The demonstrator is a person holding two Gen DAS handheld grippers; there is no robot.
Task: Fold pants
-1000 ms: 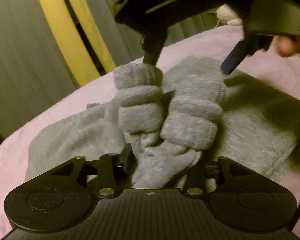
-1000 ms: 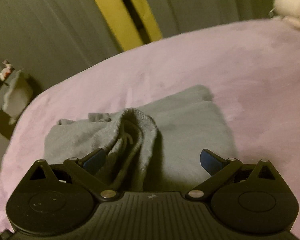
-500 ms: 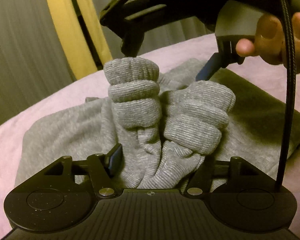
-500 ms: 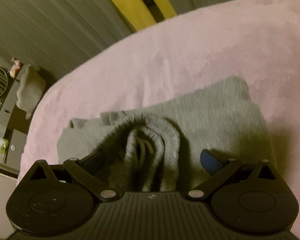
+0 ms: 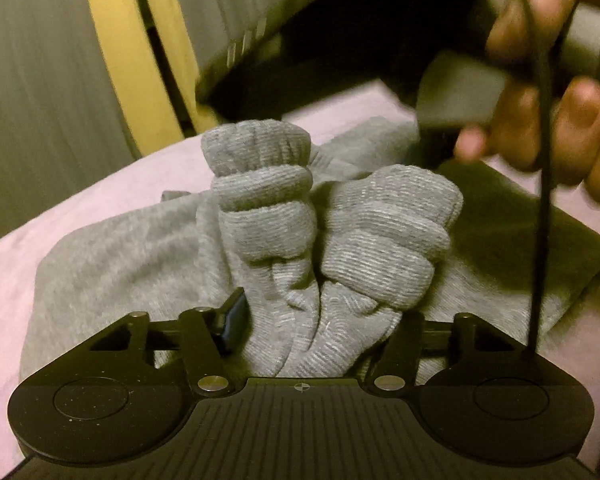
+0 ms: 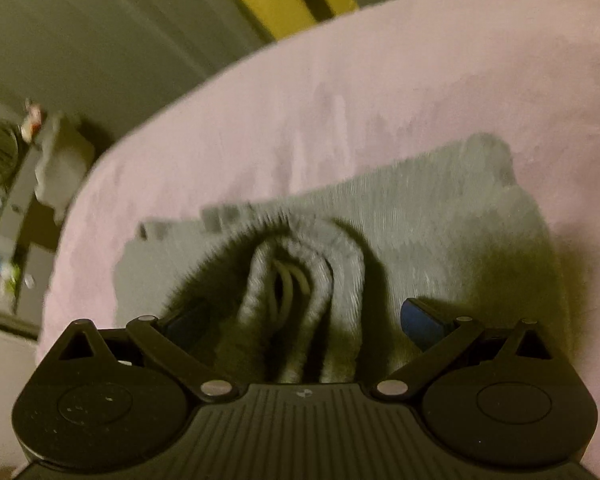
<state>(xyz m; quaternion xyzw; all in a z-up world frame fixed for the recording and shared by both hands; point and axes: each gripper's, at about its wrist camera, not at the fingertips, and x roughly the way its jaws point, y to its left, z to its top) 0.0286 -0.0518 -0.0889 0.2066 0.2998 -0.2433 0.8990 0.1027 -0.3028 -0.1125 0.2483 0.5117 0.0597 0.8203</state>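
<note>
A bed (image 6: 380, 92) with a pink cover is carrying grey pants (image 6: 440, 216), which are lying directly on it, folded flat over most of their spread. Near the pants' middle, two ribbed cuffs (image 5: 324, 216) are standing bunched up off the flat layers. The cover is showing bare around the pants on every visible side.

Right gripper (image 6: 300, 320) lowered toward pants (image 6: 440, 216); waistband fold now fills centre frame, between its parted jaws. Left gripper (image 5: 320, 320) jaws just closing around bunched cuffs (image 5: 328, 220). Hand (image 5: 540, 92) larger, upper right.
</note>
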